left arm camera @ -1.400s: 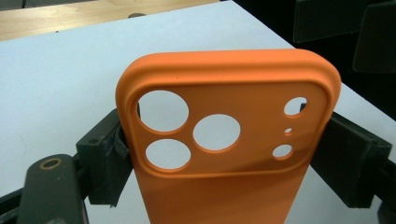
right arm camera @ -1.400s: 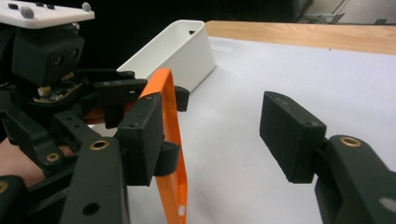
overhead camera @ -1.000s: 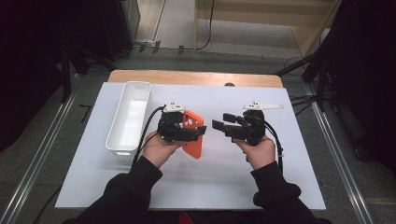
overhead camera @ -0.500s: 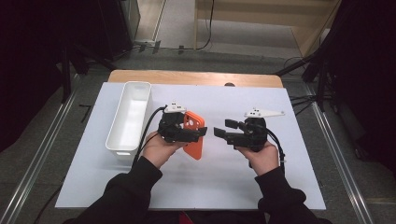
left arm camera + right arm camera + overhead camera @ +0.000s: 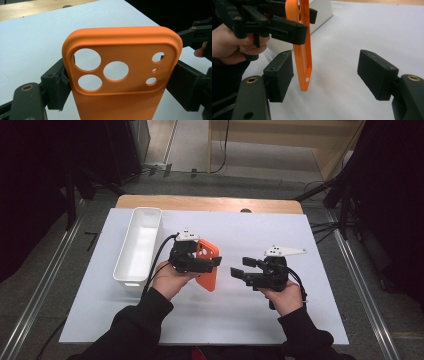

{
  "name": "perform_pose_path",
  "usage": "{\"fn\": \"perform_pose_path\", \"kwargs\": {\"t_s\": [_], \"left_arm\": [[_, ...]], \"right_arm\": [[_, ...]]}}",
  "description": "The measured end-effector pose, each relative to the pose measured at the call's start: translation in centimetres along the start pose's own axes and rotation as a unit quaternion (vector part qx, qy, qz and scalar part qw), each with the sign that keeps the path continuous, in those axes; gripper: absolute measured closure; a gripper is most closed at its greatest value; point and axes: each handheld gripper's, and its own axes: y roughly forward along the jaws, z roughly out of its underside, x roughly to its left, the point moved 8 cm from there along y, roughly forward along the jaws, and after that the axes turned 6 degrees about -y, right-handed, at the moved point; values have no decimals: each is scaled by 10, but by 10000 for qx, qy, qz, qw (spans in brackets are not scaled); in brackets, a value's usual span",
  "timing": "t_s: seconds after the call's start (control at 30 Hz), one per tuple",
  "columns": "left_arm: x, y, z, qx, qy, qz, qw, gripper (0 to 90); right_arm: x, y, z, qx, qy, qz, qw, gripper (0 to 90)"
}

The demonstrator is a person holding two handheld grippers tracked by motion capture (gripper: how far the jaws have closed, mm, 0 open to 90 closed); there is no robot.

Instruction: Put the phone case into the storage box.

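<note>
An orange phone case [image 5: 122, 75] is clamped by its two long edges in the left gripper [image 5: 200, 262] and held up off the white table cover [image 5: 250, 320], just right of the white bin [image 5: 140, 245], with its camera cutouts shown facing the left gripper view. No logo, label or writing can be made out on the case or anywhere else. The right gripper [image 5: 325, 75] is held beside the case with its jaws apart, having just been opening, and nothing is gripped, though the case's lower end is seen hanging between them.
</note>
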Motion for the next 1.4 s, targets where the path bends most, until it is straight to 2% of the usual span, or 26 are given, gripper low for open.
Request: {"fn": "perform_pose_path", "kwargs": {"t_s": [0.37,0.53,0.63,0.9,1.13,1.4], "left_arm": [[-1,-1,0,18,-6,48,10000,159],[-1,-1,1,27,-2,75,10000,159],[-1,-1,1,37,2,74,10000,159],[1,-2,0,53,-21,59,10000,159],[1,-4,0,73,-15,96,9999,159],[2,-8,0,131,-19,138,9998,159]], "right_arm": [[1,-5,13,24,-50,-100,9999,266],[2,-6,19,41,-226,-154,9996,266],[3,-7,23,51,-157,-258,9995,266],[2,-8,35,198,-248,-246,9992,266],[-1,-9,50,398,-169,-363,9984,265],[-7,-12,60,533,-257,-305,9978,265]]}}
